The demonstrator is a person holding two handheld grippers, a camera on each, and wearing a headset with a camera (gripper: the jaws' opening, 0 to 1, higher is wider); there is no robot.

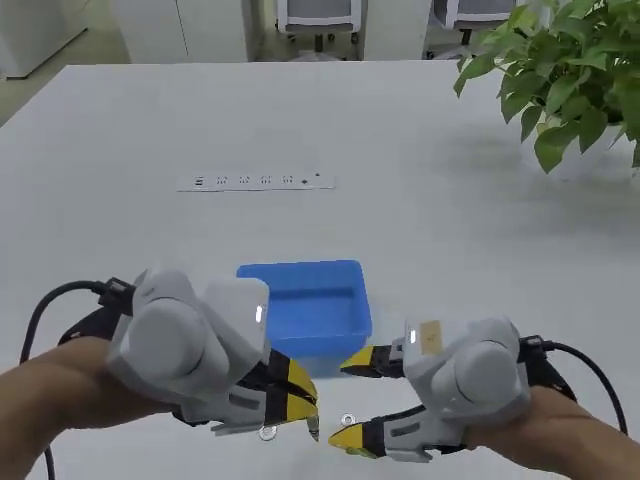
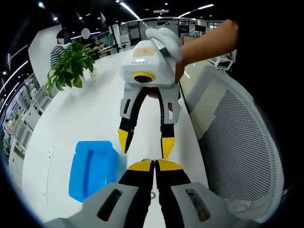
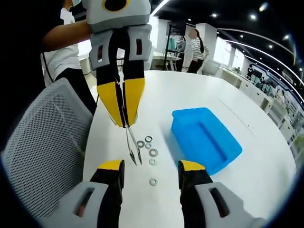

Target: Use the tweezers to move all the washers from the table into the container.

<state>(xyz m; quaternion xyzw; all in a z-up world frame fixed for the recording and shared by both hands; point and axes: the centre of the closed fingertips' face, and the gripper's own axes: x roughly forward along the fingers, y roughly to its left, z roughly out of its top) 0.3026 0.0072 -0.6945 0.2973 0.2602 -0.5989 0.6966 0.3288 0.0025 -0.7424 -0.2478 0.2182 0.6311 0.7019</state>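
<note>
Table (image 3: 190, 95) with container (image 3: 204, 135). Right gripper (image 3: 151, 166) wide open. Left gripper (image 3: 124, 121) clamped on tweezers (image 3: 130, 145), tips narrow, empty, just beside loose washers (image 3: 153, 152) near container. Straddle one rim, pinch gently, lift straight to avoid flicking.

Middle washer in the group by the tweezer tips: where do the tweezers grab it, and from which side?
Pinch the ring of the washer, with one tip of the tweezers in its hole and the other outside the edge. It lies flat on the table, so probably come down steeply from the side facing the left gripper.
</note>
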